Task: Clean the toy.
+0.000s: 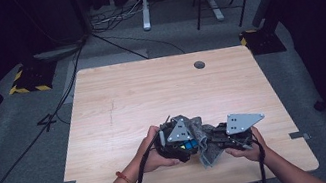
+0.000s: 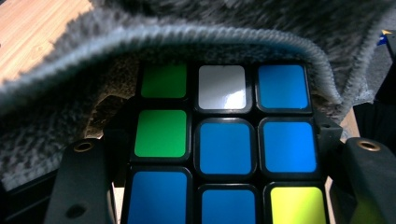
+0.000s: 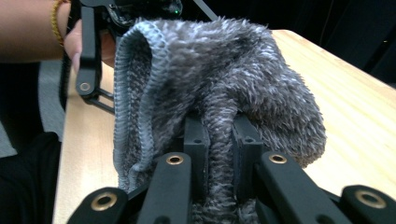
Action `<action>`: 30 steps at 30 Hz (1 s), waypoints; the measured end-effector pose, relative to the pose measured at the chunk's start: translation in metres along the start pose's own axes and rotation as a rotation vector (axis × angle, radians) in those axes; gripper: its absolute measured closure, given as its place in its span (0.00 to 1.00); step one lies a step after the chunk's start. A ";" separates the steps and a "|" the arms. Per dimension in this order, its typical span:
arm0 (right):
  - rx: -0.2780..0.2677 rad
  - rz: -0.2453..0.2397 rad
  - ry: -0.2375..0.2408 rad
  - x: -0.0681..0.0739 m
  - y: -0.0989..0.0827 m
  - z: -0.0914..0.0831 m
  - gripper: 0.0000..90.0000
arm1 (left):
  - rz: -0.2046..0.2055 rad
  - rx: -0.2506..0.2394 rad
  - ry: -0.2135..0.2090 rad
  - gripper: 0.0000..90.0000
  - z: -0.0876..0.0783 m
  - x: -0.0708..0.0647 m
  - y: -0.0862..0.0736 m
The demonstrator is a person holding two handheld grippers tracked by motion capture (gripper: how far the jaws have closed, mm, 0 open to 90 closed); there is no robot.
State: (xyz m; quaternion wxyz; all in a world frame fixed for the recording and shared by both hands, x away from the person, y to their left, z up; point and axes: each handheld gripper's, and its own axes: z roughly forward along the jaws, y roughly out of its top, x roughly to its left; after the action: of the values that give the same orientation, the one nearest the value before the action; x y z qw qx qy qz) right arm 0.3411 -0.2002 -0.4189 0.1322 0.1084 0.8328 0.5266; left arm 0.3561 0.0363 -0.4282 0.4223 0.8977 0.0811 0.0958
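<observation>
A colour cube [image 2: 224, 149] with blue, green, white and yellow stickers sits between the black jaws of my left gripper [image 1: 180, 144], which is shut on it. A grey fuzzy cloth pouch [image 2: 187, 32] arches over the cube's top with its knitted rim just above it. My right gripper [image 3: 219, 140] is shut on a fold of that same cloth [image 3: 233, 70], pinched between its pads. In the high view both grippers meet near the table's front edge, with the cloth [image 1: 205, 142] bunched between them and a bit of the cube [image 1: 189, 144] showing.
The light wooden table [image 1: 151, 93] has a round cable hole [image 1: 199, 64] at the back right. Cables [image 1: 32, 140] run over the grey floor at the left. A desk frame [image 1: 145, 3] and chair legs stand behind the table.
</observation>
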 end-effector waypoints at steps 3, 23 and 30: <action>0.025 0.021 -0.010 -0.004 -0.003 0.002 0.89 | -0.003 -0.020 0.002 0.37 -0.004 0.001 0.001; 0.012 0.036 0.023 -0.003 -0.005 -0.002 0.89 | 0.072 0.029 0.030 0.37 0.000 -0.009 0.003; -0.011 -0.002 0.044 0.003 0.002 -0.003 0.89 | 0.082 0.064 -0.001 0.37 0.008 -0.012 0.003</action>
State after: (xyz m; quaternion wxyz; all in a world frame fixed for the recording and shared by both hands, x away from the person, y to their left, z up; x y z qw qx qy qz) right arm 0.3374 -0.2007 -0.4161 0.1147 0.0951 0.8327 0.5333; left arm 0.3472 0.0253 -0.4321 0.3891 0.9134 0.0474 0.1100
